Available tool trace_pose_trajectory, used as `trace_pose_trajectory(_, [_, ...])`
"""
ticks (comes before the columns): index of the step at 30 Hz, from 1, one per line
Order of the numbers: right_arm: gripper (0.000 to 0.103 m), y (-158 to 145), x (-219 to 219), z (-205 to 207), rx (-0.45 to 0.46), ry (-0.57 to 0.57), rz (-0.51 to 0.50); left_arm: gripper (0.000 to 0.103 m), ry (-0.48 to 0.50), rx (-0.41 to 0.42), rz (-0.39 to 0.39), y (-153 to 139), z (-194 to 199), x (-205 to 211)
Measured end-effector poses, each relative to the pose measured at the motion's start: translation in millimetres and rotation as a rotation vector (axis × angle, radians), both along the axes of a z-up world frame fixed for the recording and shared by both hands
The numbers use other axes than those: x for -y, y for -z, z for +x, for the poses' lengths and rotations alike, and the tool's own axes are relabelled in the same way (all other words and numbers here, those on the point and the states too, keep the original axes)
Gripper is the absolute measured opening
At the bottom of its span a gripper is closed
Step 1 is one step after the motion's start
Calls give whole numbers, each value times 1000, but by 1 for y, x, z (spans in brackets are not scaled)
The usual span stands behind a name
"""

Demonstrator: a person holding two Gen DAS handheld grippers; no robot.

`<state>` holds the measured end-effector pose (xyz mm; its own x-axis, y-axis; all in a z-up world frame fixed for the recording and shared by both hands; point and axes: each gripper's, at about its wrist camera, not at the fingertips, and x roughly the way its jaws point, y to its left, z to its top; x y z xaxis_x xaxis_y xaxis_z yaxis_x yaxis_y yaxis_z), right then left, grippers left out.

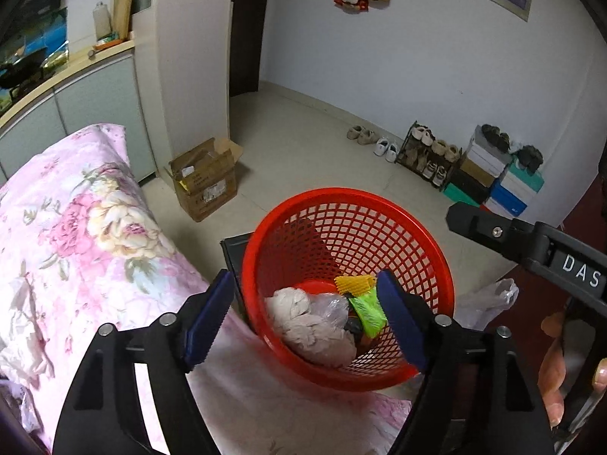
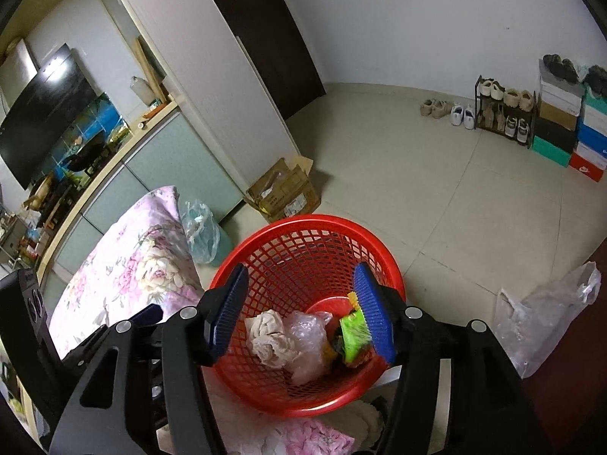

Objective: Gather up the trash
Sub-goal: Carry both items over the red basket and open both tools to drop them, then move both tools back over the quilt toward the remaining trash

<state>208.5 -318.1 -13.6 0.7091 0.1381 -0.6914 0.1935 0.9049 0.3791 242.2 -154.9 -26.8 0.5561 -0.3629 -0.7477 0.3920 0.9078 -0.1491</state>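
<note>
A red mesh basket [image 1: 436,273] stands by the floral bed and also shows in the right wrist view [image 2: 227,276]. Inside lie crumpled tissue [image 1: 303,322], clear plastic [image 1: 334,309], a green wrapper [image 1: 368,313] and a yellow ribbed piece [image 1: 354,284]. The same trash shows in the right wrist view: tissue [image 2: 267,335], plastic [image 2: 307,341], green wrapper [image 2: 353,335]. My left gripper [image 1: 305,318] is open and empty above the basket. My right gripper [image 2: 299,313] is open and empty over the basket too; its body shows at the right of the left wrist view [image 1: 531,246].
A pink floral bedcover [image 1: 76,235] lies at the left. A clear plastic bag [image 2: 546,314] lies on the floor at the right. A bagged bin [image 2: 201,231] stands beside the bed. An open cardboard box [image 1: 205,178] and a shoe rack [image 2: 504,110] with shoeboxes [image 2: 576,129] stand farther off.
</note>
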Motion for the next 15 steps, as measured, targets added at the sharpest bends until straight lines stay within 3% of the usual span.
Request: trace_pose_trajectory(15, [66, -36, -35, -30, 126, -52, -47, 77, -131, 102, -7, -36, -56, -63])
